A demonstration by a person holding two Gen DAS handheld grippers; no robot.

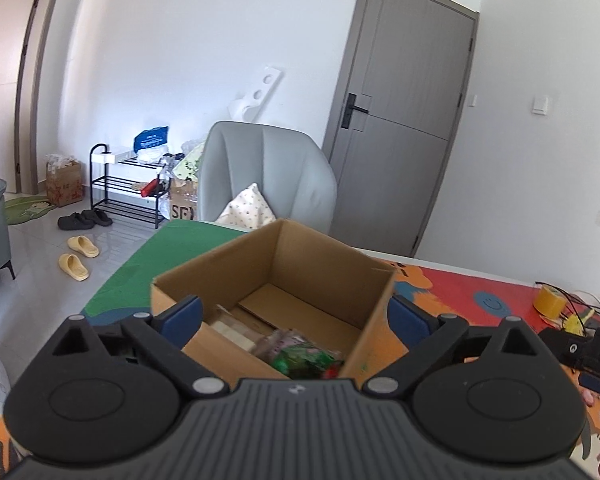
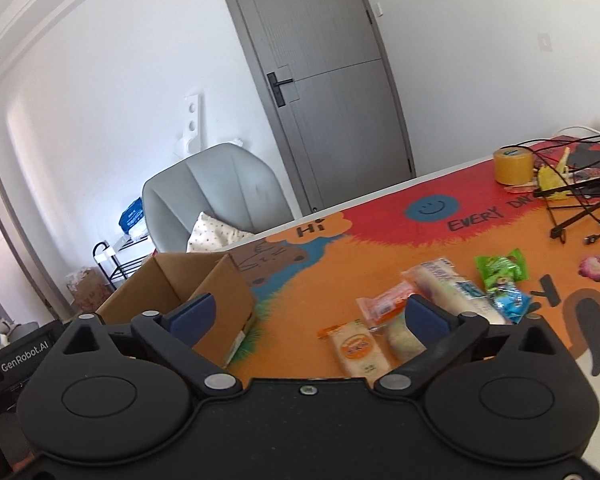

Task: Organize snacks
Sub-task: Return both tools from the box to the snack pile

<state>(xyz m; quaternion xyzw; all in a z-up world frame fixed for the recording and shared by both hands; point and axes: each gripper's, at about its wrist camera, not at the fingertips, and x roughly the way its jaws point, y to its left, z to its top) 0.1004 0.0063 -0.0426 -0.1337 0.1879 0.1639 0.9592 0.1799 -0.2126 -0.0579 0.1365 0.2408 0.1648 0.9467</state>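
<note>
Both the left gripper [image 1: 296, 312] and right gripper [image 2: 310, 312] are spread, empty. Snacks [image 2: 440, 304] lie at 3 o'clock of the cardboard box [image 2: 220, 292]; pinch one mid-body, then release low inside.

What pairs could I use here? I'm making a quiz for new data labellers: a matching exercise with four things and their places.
Things:
1. cardboard box
2. tape roll
3. green snack packet
4. cushion

Places:
A. on the grey armchair
B. far table edge, by the cables
C. on the mat, right of the right gripper
D. left of the loose snacks

Pairs: 1-D, 2-B, 3-C, 4-A
</note>
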